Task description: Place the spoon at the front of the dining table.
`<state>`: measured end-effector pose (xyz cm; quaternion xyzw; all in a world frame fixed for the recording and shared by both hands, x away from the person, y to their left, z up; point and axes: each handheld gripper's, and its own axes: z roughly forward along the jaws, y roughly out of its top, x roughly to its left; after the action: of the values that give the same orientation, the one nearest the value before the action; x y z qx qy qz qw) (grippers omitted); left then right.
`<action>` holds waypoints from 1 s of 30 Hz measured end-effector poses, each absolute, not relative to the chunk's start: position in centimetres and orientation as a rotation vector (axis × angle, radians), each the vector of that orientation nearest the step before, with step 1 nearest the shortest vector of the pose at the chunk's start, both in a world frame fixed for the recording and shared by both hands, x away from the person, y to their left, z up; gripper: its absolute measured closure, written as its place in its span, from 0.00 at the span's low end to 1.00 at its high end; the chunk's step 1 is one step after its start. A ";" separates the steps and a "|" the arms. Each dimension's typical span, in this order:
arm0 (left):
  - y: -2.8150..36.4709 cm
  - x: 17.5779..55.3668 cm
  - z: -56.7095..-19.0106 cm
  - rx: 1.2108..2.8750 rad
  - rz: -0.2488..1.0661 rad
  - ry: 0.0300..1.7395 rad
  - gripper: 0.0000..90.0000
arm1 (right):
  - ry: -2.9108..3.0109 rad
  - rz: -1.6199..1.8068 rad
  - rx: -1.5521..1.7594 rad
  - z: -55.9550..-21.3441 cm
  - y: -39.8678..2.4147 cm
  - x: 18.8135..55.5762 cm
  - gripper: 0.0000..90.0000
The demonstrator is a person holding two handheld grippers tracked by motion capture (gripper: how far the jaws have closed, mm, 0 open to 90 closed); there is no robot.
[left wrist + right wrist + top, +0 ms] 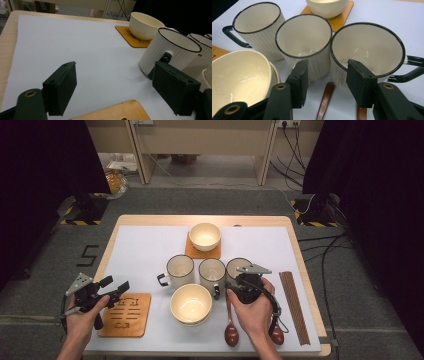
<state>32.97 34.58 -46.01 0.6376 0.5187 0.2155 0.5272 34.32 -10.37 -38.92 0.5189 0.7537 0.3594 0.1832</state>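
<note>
Your right gripper (239, 281) hovers with its jaws parted and nothing between them, just near of the right-hand cream ribbed mug with a black rim and handle (368, 50), which stands empty at mid-table, rightmost in a row with two matching empty mugs (304, 40) (258, 23). Your left gripper (116, 285) is also spread and holds nothing, above the near-left pale wooden coaster with cut-out characters (126, 315) that are too small to read. An empty cream bowl (191, 303) sits near centre, another (204, 236) sits on the far orange coaster (202, 252), and two dark brown wooden spoons (325, 100) lie near right.
</note>
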 end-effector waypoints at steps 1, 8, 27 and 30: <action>34.6 33.0 -46.0 1.524 0.516 1.239 0.21 | 2.129 1.011 1.461 -38.9 -10.4 34.3 0.58; 34.6 33.0 -46.0 1.525 0.515 1.240 0.21 | 2.139 1.006 1.462 -39.1 -10.3 34.1 0.58; 34.5 33.0 -46.1 1.528 0.511 1.239 0.21 | 2.168 0.988 1.466 -40.0 -10.1 33.5 0.57; 34.5 33.0 -46.1 1.528 0.511 1.240 0.21 | 2.172 0.987 1.469 -40.1 -10.1 33.5 0.57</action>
<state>33.01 34.48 -46.12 0.6392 0.5185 0.2138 0.5262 33.50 -10.12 -40.14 0.5167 0.7641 0.3471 0.1694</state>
